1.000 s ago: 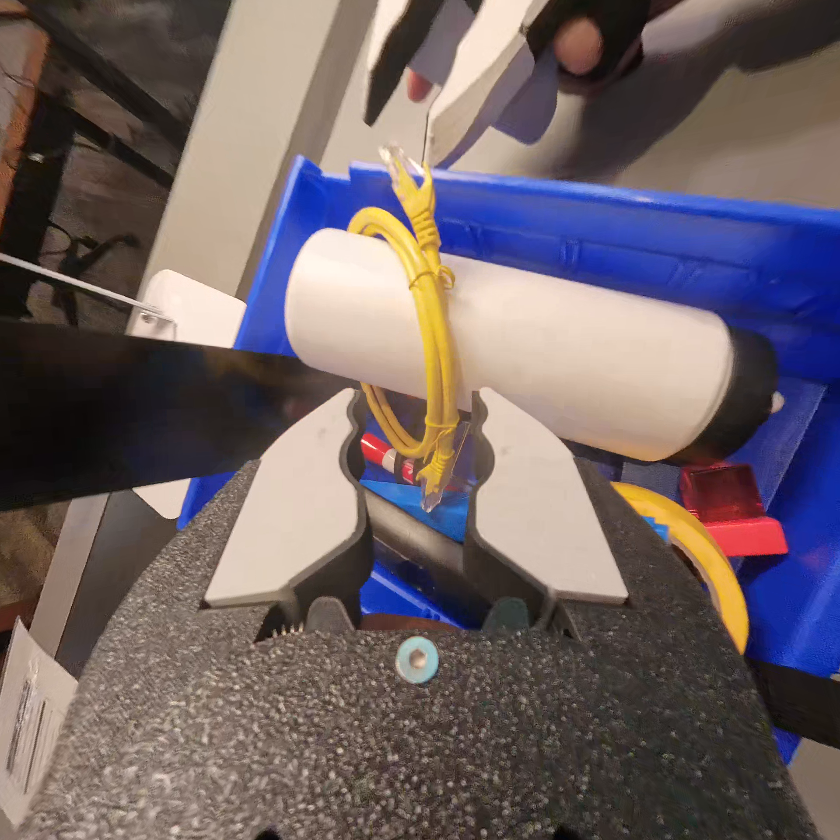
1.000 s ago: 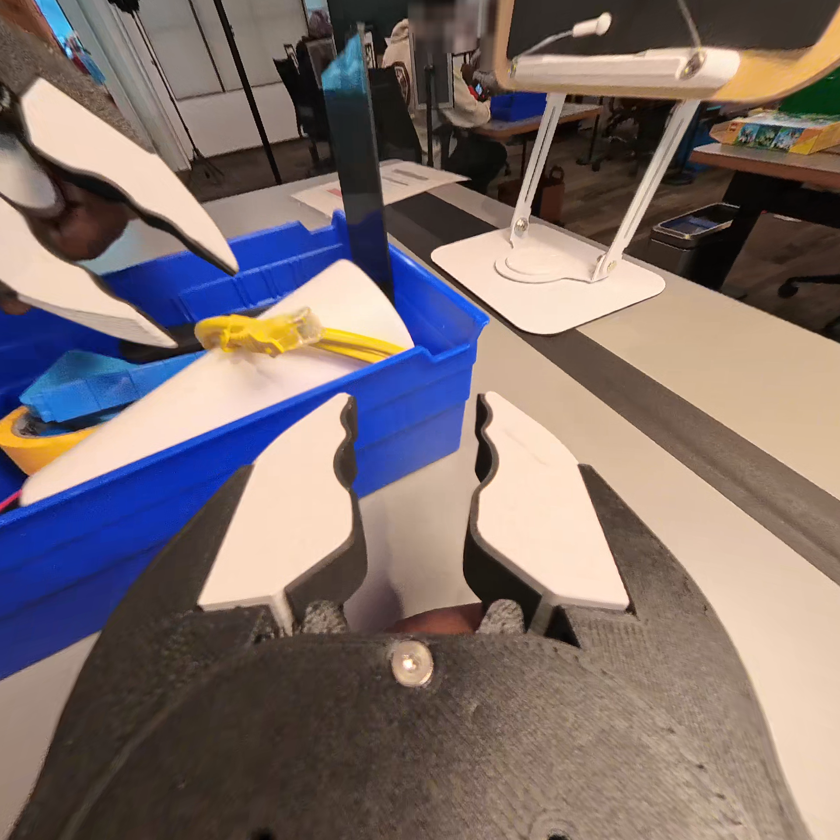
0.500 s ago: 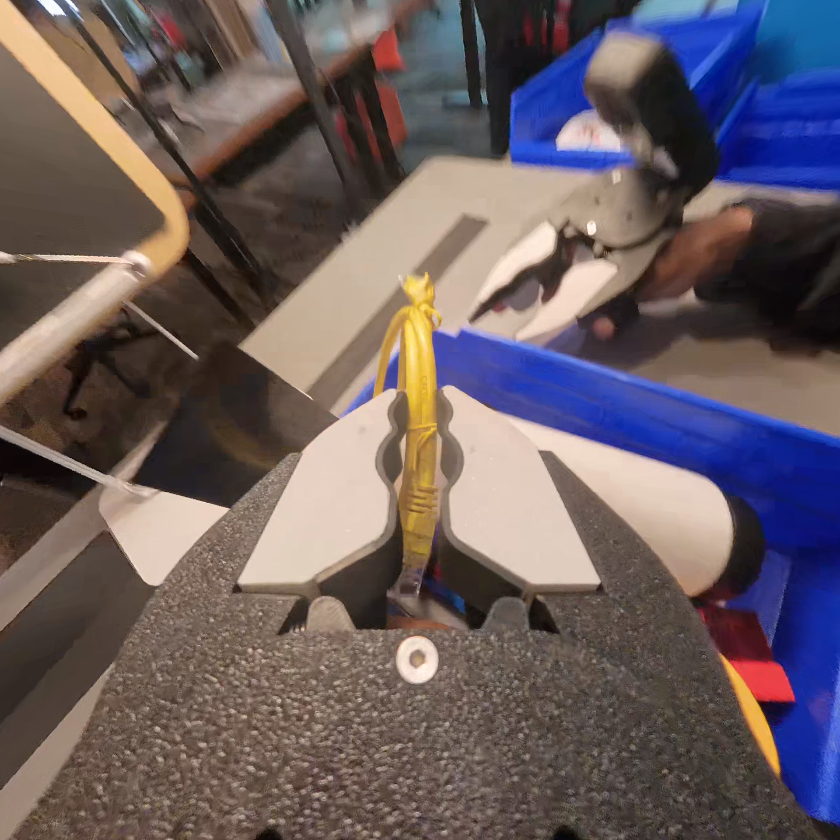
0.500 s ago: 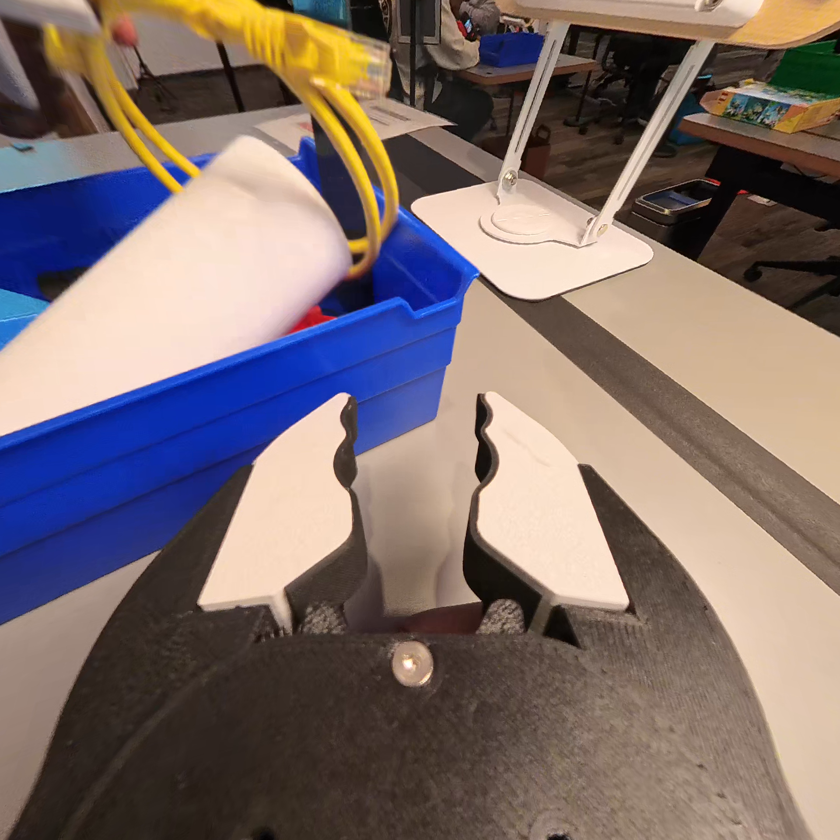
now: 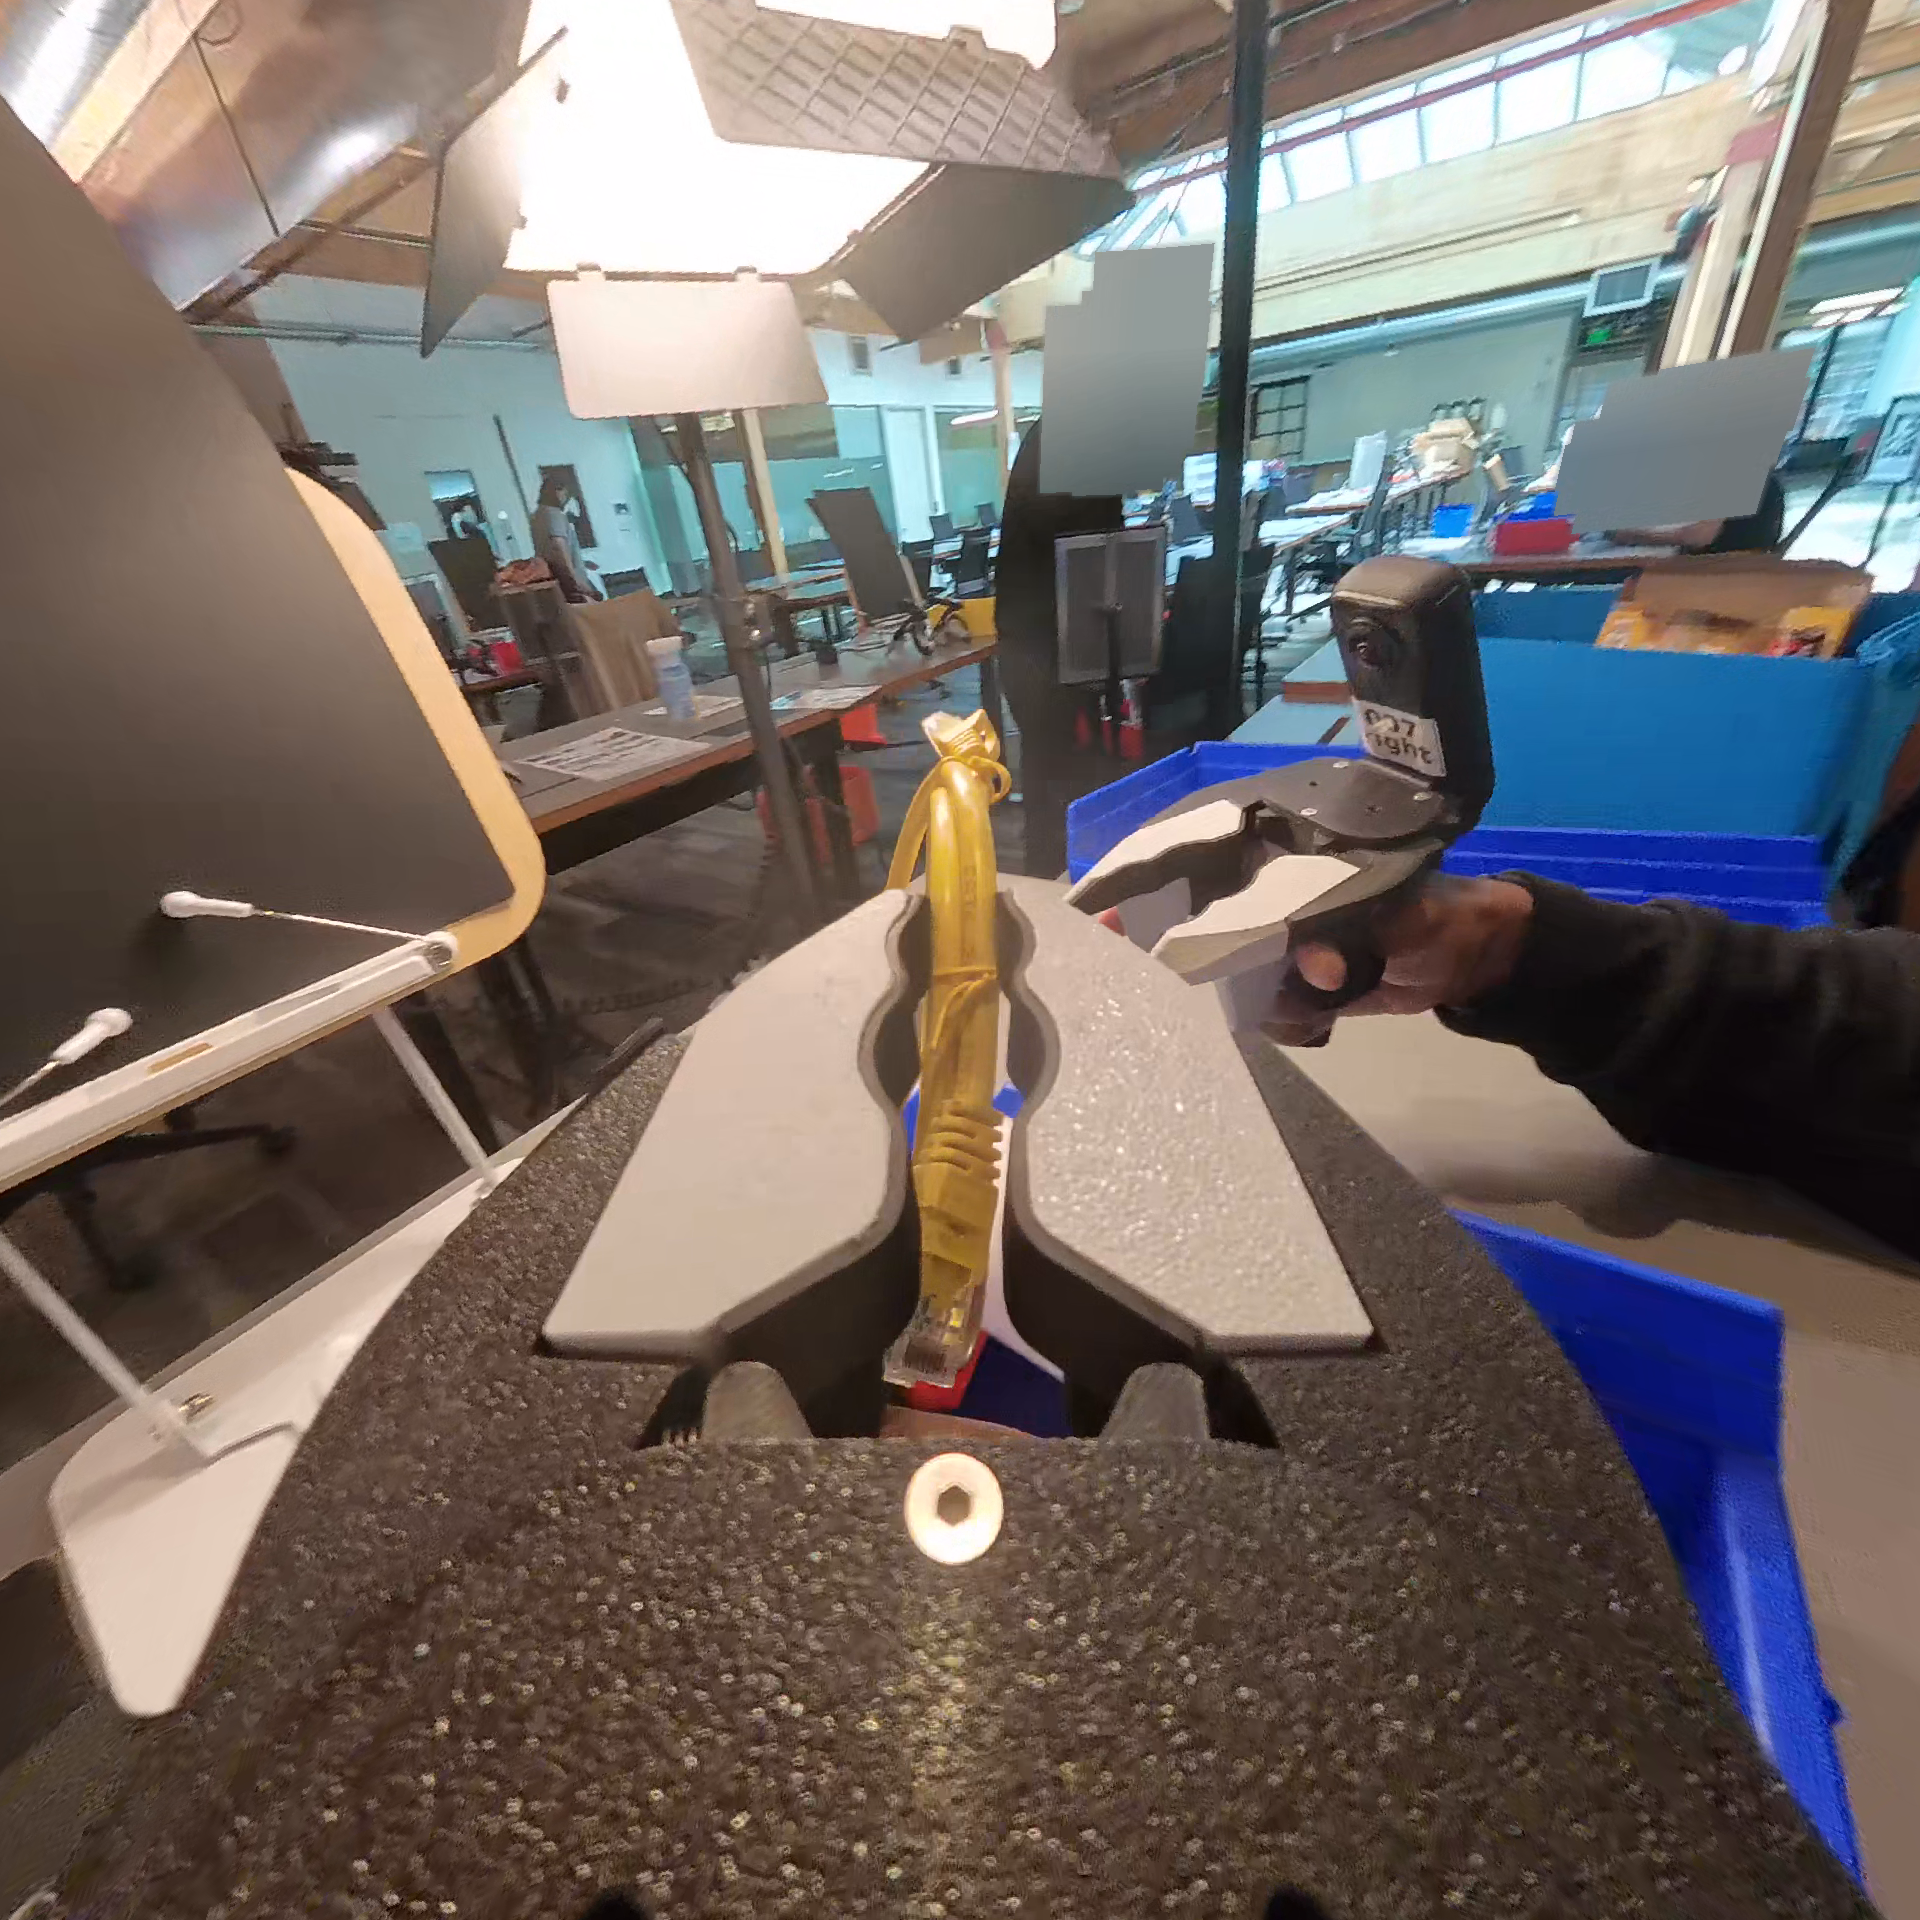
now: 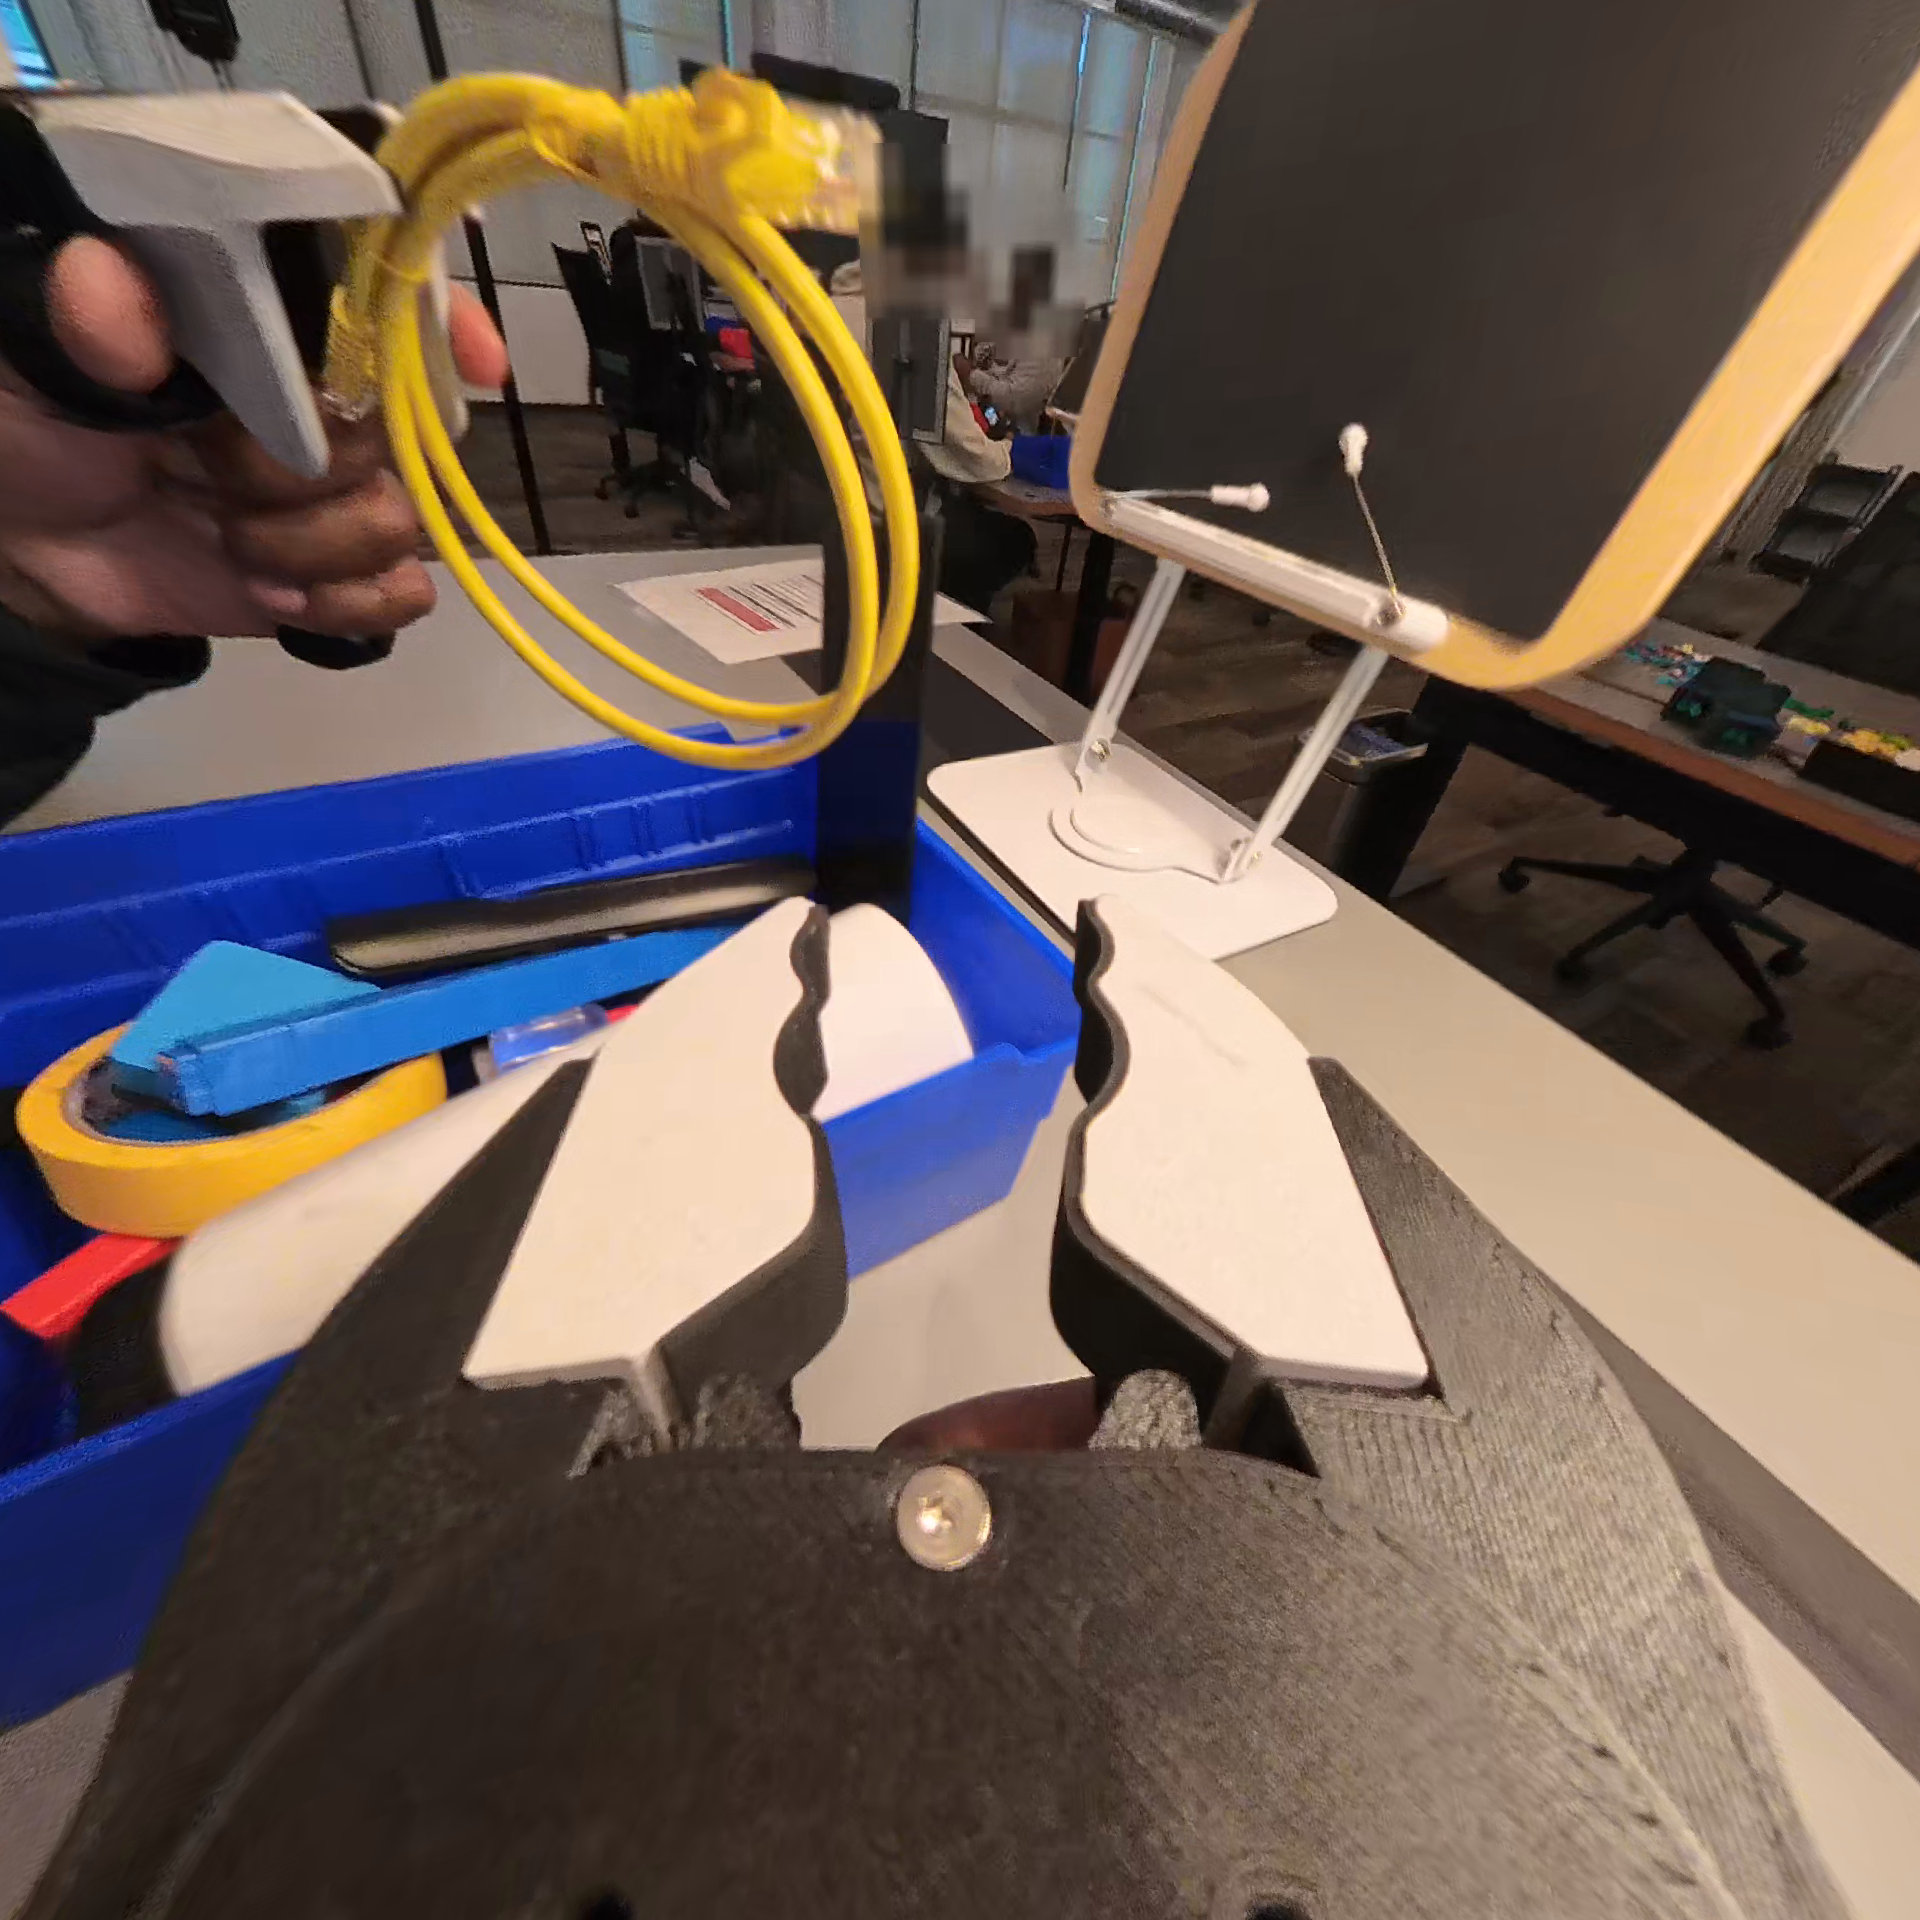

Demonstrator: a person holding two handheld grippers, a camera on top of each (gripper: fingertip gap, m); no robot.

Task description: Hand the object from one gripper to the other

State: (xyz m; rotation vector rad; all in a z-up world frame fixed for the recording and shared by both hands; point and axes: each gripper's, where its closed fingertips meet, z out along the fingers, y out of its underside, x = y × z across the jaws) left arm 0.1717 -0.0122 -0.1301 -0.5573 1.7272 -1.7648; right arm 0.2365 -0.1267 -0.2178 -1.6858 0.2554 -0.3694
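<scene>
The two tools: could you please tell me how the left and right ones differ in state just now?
The left tool is shut on the coiled yellow cable; the right tool is open and holds nothing. The left one is raised above the blue bin, and the right one sits lower beside it. Both have pale grey fingers.

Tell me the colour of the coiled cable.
Yellow; the cable shows best in the right wrist view.
</scene>
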